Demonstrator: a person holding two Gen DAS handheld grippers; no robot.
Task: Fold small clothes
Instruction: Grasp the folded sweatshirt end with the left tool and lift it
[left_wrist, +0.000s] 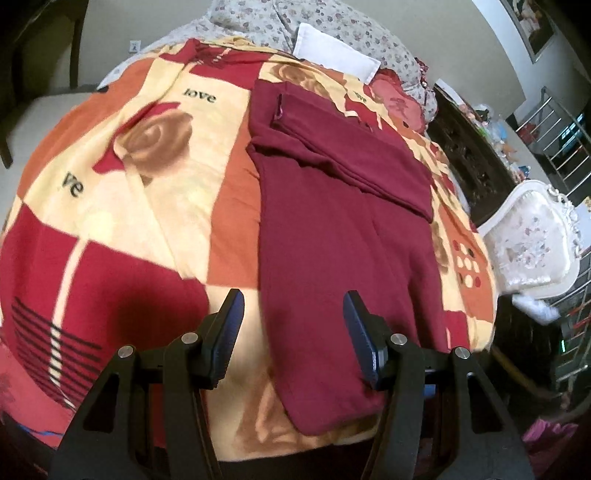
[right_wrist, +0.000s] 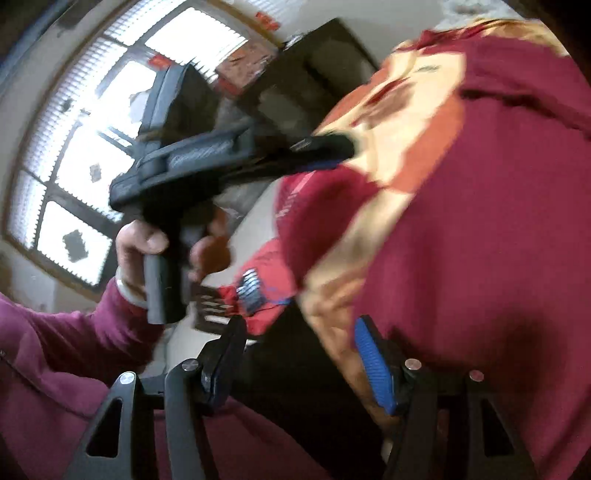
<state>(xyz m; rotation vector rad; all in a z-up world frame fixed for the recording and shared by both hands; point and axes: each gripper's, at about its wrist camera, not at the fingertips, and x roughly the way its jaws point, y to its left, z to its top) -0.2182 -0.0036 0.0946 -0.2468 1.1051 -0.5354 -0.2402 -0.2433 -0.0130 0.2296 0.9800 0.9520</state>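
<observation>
A maroon garment (left_wrist: 332, 236) lies flat on a patterned blanket (left_wrist: 147, 166), with its far part folded across itself. My left gripper (left_wrist: 293, 306) hovers open above the garment's near left edge, nothing pressed between its fingers. In the blurred right wrist view the same garment (right_wrist: 498, 221) fills the right side. My right gripper (right_wrist: 301, 332) is at the bed's near edge, its jaws opening and holding nothing. Its blue pad (right_wrist: 373, 362) sits close to the garment's edge. A hand (right_wrist: 136, 243) carries the left gripper (right_wrist: 332, 146) over the blanket (right_wrist: 406, 122).
A white folded cloth (left_wrist: 336, 55) and floral bedding (left_wrist: 277, 22) lie at the bed's far end. A white ornate chair (left_wrist: 532, 243) and dark wooden furniture (left_wrist: 469, 155) stand to the right. A barred window (right_wrist: 92, 129) and a purple sleeve (right_wrist: 74, 350) are on the left.
</observation>
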